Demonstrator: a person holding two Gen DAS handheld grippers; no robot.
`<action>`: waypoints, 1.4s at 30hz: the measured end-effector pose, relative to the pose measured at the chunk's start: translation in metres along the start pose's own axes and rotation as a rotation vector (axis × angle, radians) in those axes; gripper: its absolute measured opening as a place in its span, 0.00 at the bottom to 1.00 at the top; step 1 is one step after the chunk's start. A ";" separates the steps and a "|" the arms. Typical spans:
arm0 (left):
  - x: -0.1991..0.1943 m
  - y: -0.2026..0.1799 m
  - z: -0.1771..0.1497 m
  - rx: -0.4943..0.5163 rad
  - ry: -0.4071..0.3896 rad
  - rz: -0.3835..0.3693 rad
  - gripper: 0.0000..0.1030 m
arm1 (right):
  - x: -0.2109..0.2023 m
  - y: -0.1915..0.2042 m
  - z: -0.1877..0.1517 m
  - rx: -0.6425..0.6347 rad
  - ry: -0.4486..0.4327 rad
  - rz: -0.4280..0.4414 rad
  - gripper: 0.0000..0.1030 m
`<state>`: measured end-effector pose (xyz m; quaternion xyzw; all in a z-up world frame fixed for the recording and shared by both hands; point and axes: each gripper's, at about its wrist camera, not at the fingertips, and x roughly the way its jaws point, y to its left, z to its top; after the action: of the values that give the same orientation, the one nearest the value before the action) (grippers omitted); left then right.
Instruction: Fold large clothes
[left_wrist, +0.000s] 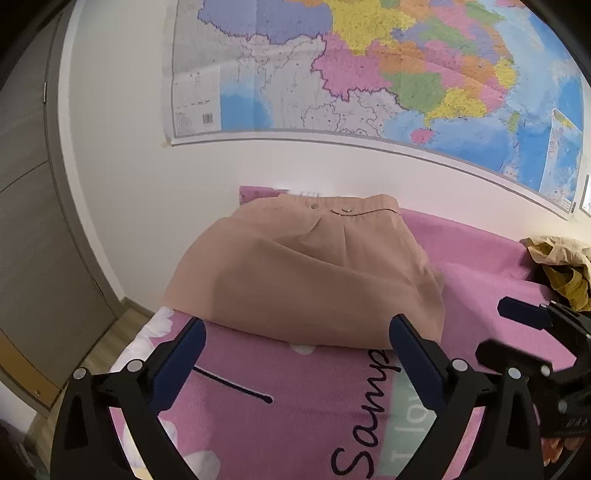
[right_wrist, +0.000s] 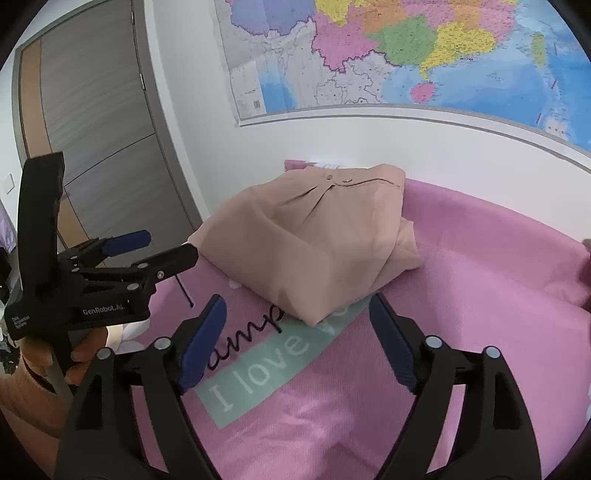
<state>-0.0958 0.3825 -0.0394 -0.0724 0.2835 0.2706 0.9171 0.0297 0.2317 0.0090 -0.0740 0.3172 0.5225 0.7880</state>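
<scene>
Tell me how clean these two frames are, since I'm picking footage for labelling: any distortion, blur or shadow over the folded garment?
Left wrist view: strong fisheye bends the wall map edge; black corners; the folded tan garment is sharp, with a soft shadow across its near half. Right wrist view: same bowing on the door; the garment is evenly lit, and a pinkish blur sits at the far right edge.

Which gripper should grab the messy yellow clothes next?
Probably the right gripper: the yellow clothes lie crumpled on the right, beyond it in the left view. It stands open with nothing held.
</scene>
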 end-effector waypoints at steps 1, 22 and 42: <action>-0.002 -0.002 -0.001 0.002 -0.004 0.003 0.93 | -0.001 0.002 -0.002 -0.004 -0.001 -0.001 0.79; -0.025 -0.003 -0.010 0.003 -0.023 0.042 0.93 | -0.023 0.017 -0.011 -0.032 -0.036 -0.029 0.91; -0.039 -0.015 -0.013 0.038 -0.046 0.034 0.93 | -0.038 0.020 -0.019 -0.017 -0.050 -0.028 0.93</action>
<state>-0.1212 0.3486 -0.0284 -0.0438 0.2684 0.2822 0.9200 -0.0048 0.2028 0.0202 -0.0720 0.2919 0.5156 0.8024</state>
